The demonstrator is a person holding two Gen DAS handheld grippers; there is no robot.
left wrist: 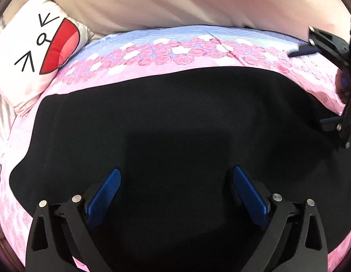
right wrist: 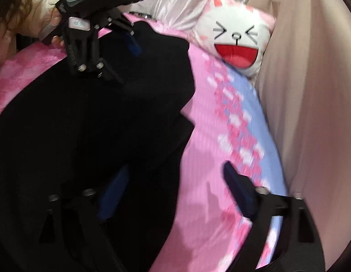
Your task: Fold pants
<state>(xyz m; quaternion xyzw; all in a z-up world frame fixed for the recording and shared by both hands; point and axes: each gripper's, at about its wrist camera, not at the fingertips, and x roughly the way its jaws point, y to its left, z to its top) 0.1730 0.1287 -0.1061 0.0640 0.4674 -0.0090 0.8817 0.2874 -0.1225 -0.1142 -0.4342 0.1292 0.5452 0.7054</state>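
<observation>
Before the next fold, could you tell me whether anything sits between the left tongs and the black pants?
Nothing visible does: the open left tongs hang directly over the black pants, with only bare fabric between the blue fingers.

Black pants [left wrist: 175, 117]: plain dark fabric, spread mostly flat, filling the left wrist view from centre to 6 o'clock. Far edge straight, toward 12 o'clock. Stitched seam at 9 o'clock. Right wrist view: layered overlapping edges at centre.

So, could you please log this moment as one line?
task: fold pants | pants: flat on bed | left gripper: open, over pants | right gripper: open, at pants' edge
</observation>
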